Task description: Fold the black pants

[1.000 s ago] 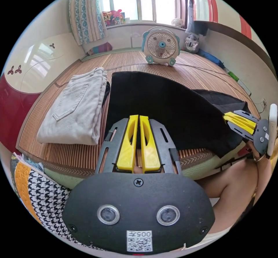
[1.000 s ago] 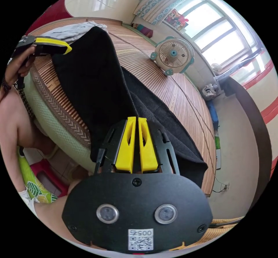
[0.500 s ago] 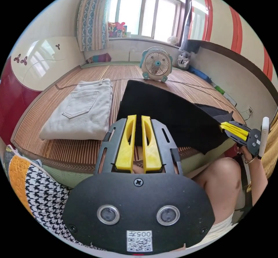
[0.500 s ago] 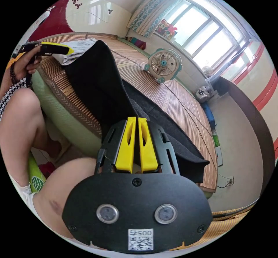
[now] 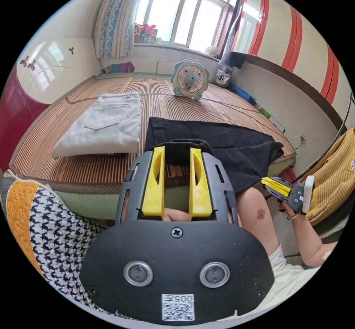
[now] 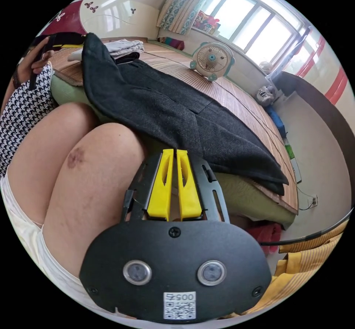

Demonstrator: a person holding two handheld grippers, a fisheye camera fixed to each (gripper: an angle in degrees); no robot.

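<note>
The black pants (image 5: 222,148) lie spread across the bamboo mat (image 5: 92,166), their near edge hanging over the bed's front. My left gripper (image 5: 176,151) is open, its yellow jaws well apart, with a raised bunch of the pants' edge right at its tips. From the right gripper view, the pants (image 6: 166,111) rise to a peak beside the left gripper (image 6: 61,40). My right gripper (image 6: 173,153) is shut with nothing in it, below the pants' edge and over the person's knee (image 6: 92,166). It shows as the right gripper (image 5: 268,183) off the bed.
Folded pale jeans (image 5: 107,122) rest on the mat left of the pants. A small fan (image 5: 190,79) stands at the back. A houndstooth cushion (image 5: 48,225) sits near my left gripper. The person's legs are against the green bed edge (image 6: 236,188).
Both grippers held the pants up stretched; now the pants lie lowered on the mat. The left jaws have opened. The right gripper has let go and drawn back off the bed.
</note>
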